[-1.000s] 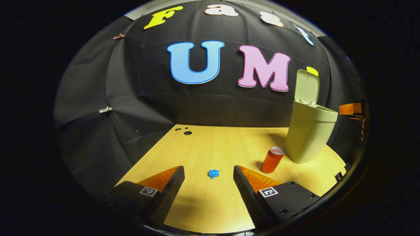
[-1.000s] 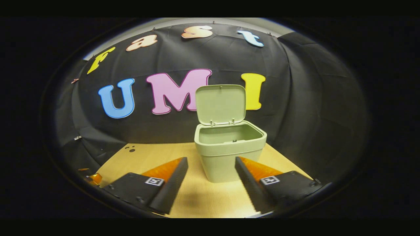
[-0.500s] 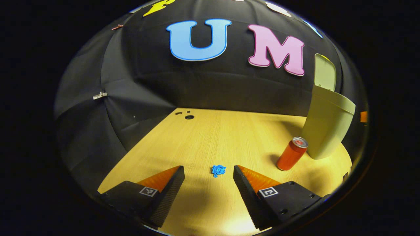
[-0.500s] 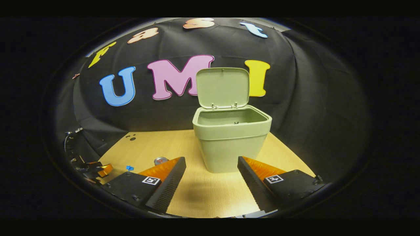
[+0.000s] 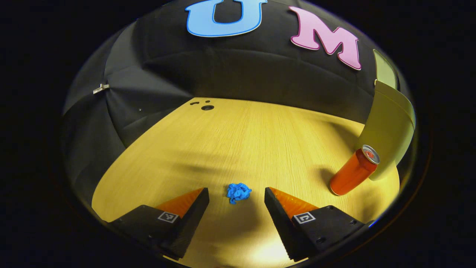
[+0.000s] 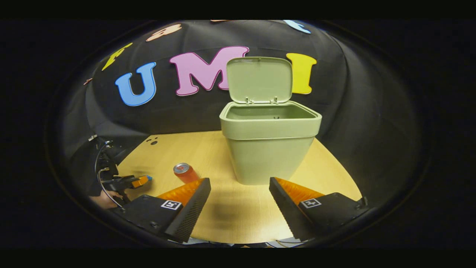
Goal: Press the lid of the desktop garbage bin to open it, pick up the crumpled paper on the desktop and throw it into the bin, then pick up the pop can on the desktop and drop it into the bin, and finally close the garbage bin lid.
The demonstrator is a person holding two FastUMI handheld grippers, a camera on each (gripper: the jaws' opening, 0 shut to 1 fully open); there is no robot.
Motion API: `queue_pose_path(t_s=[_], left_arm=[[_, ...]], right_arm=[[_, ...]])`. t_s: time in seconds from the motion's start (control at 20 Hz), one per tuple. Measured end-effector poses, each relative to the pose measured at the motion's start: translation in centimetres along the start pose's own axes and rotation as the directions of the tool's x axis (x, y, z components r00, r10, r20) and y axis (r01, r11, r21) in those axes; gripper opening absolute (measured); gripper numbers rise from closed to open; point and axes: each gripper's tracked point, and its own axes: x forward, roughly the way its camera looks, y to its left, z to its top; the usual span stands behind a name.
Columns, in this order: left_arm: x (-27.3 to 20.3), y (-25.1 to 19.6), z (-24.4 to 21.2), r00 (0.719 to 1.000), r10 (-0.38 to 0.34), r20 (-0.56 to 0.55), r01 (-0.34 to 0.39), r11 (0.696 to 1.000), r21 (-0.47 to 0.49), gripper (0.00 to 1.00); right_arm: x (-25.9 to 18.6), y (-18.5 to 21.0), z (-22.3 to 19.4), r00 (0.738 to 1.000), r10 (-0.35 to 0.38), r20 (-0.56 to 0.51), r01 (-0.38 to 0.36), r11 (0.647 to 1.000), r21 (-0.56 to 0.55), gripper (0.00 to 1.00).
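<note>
In the left gripper view the blue paper lies on the desk at lower centre of the frame, level with the tips of the left gripper and in the gap between its two fingers, touching neither. That gripper is spread wide and grips nothing. To the right of the frame the can stands on the desk, well apart from the paper and just in front of the bin, which sits at the far right edge. The bin's lid shows as a thin strip above it, raised.

In the right gripper view the bin stands upright at centre frame with its lid swung up against the cloth wall, the inside open to view. The right gripper sits below it at the bottom of the frame, its fingers apart and empty, short of the bin's base. The can stands left of the bin, just above the left-hand finger. Farther left, at the frame's lower left edge, the left gripper shows small, with a hand beneath it.
</note>
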Motion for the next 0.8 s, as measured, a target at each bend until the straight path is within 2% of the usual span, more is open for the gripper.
queue_pose_path(t_s=[0.1,0.35,0.55,0.8], left_arm=[[0.8,-0.2,0.0,1.0,0.013,-0.002,-0.013,1.0,0.025,0.96],[2.5,-0.6,-0.6,1.0,0.023,-0.017,-0.021,0.996,0.086,0.94],[3.2,-0.9,-2.0,0.999,0.021,-0.047,-0.017,0.996,0.092,0.87],[3.8,-1.0,-1.7,1.0,0.001,-0.031,0.001,0.998,0.07,0.78]], right_arm=[[0.3,-0.1,-0.3,1.0,0.007,-0.013,-0.007,1.0,-0.006,1.0],[0.8,-0.6,-1.3,0.999,0.017,-0.051,-0.017,1.0,-0.008,1.0],[0.8,-1.0,-1.6,0.998,0.015,-0.054,-0.016,1.0,-0.009,0.99],[0.7,-1.5,-2.7,0.997,0.01,-0.079,-0.009,1.0,0.012,0.99]])
